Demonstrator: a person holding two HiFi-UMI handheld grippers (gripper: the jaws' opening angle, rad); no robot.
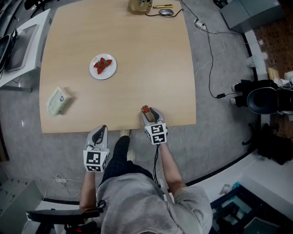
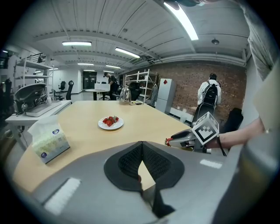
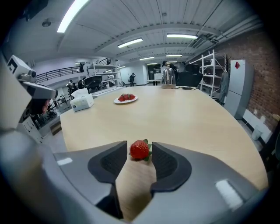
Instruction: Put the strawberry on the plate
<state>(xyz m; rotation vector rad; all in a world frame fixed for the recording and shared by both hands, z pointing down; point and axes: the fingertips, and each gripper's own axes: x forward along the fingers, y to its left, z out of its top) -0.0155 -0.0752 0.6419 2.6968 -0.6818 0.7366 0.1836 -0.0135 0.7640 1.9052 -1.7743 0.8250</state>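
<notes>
A red strawberry [image 1: 145, 109] [image 3: 139, 149] lies on the wooden table [image 1: 137, 55] near its front edge. It sits between the fingertips of my right gripper [image 1: 148, 113] [image 3: 139, 154], whose jaws stand open on either side of it without pressing. From the left gripper view the berry [image 2: 167, 141] shows at that gripper's tip. A white plate [image 1: 106, 75] [image 2: 103, 126] [image 3: 118, 101] with several strawberries on it stands farther back and to the left. My left gripper [image 1: 100, 130] [image 2: 141, 144] hangs just off the table's front edge, shut and empty.
A tissue pack [image 1: 58, 100] [image 2: 50, 142] lies at the table's left front. A metal kettle [image 1: 139, 5] and a mouse [image 1: 166, 12] are at the far edge. Cables run over the floor on the right, by a black chair [image 1: 268, 98]. A white side table [image 1: 23, 41] stands left.
</notes>
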